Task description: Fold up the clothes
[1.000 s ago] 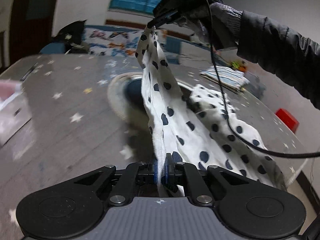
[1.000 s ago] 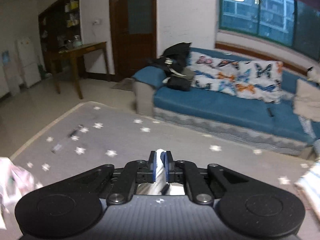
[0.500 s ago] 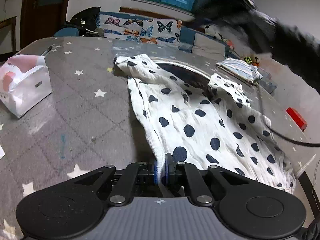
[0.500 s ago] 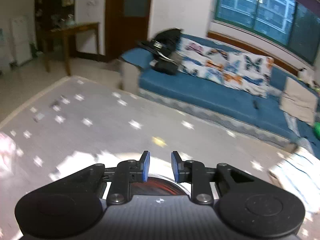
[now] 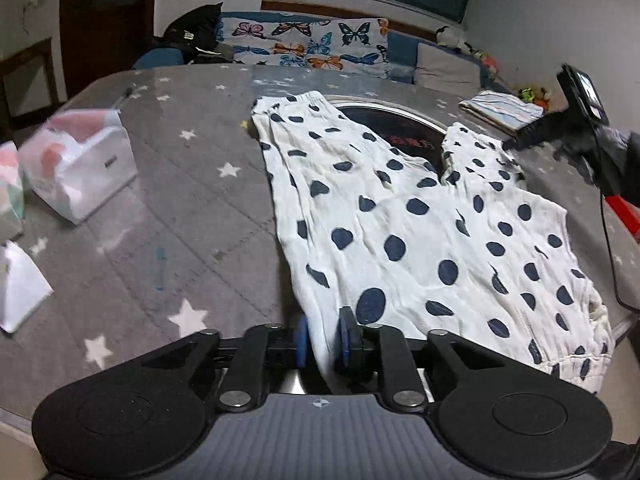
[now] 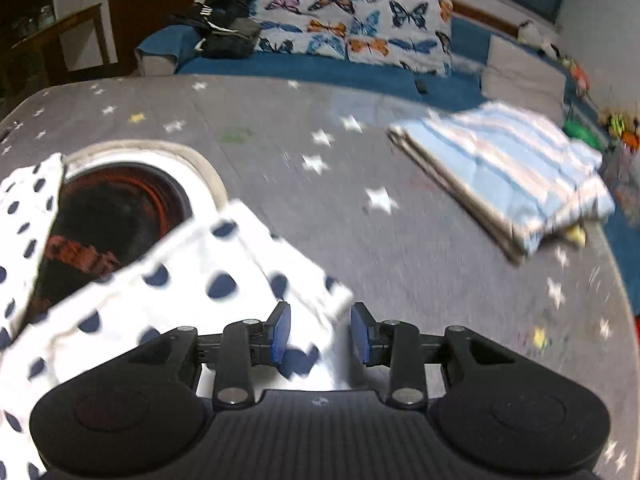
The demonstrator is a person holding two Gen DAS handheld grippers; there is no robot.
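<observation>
Trousers [image 5: 400,216] flat on table [image 5: 168,200]; legs toward sofa [image 5: 320,46]

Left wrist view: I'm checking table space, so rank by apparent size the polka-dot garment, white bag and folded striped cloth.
1. polka-dot garment
2. white bag
3. folded striped cloth, though it lies farthest away, so its true size is unsure.

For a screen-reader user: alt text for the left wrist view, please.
White polka-dot trousers lie spread flat on a grey star-patterned table, one edge between the left gripper's parted jaws. The right gripper reaches the far trouser leg.
</observation>
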